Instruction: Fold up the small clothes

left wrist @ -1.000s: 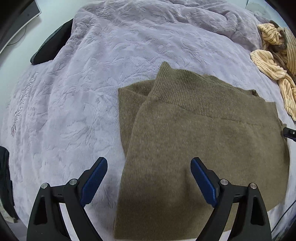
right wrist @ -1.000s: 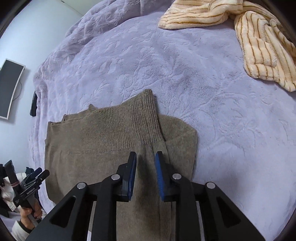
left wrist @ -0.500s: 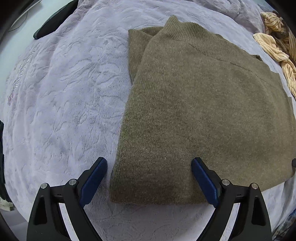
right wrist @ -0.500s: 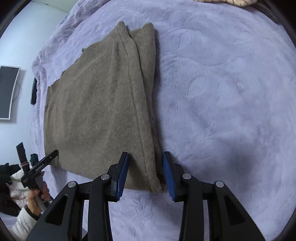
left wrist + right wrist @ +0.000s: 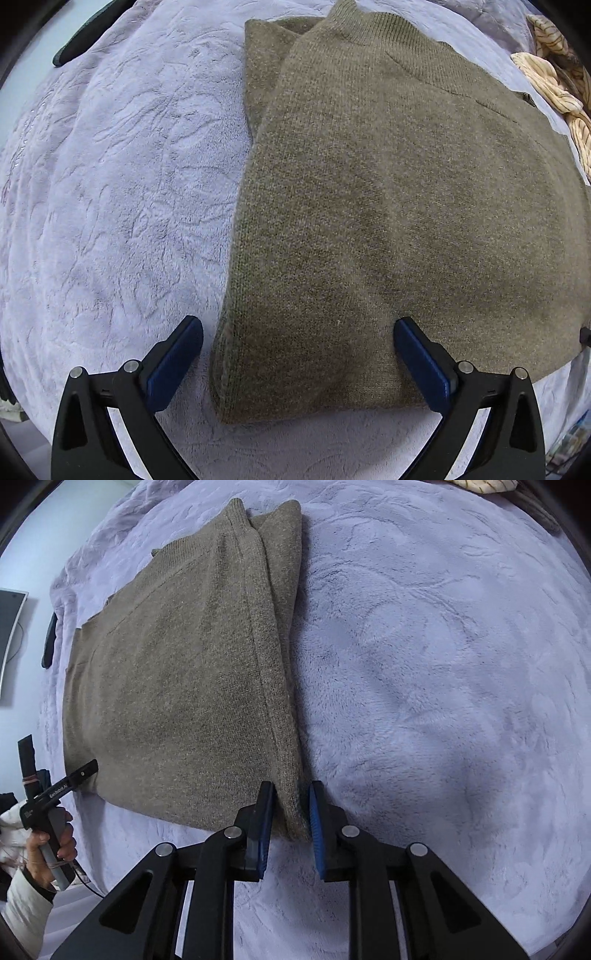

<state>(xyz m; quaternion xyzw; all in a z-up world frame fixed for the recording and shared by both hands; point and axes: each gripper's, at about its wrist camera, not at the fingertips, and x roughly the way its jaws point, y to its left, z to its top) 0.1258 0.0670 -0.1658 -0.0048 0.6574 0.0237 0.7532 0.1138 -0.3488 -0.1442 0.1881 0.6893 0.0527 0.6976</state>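
An olive-brown knit sweater (image 5: 388, 206) lies folded flat on a lavender plush blanket (image 5: 110, 206). My left gripper (image 5: 299, 356) is wide open, its jaws straddling the sweater's near left corner. In the right wrist view the sweater (image 5: 177, 686) stretches away to the left. My right gripper (image 5: 291, 812) has its jaws close on either side of the sweater's near right corner, with a narrow gap on each side. The left gripper (image 5: 83, 771) shows at the far left of that view, held by a hand.
A cream striped garment (image 5: 554, 92) lies bunched at the far right of the blanket, and its edge shows in the right wrist view (image 5: 480, 483). A dark object (image 5: 85, 37) lies at the blanket's far left edge. A monitor (image 5: 11, 638) stands against the wall.
Both grippers have drawn back and down to the sweater's near edge. The right jaws opened half a second ago and have since narrowed around the corner. The left jaws stay wide open.
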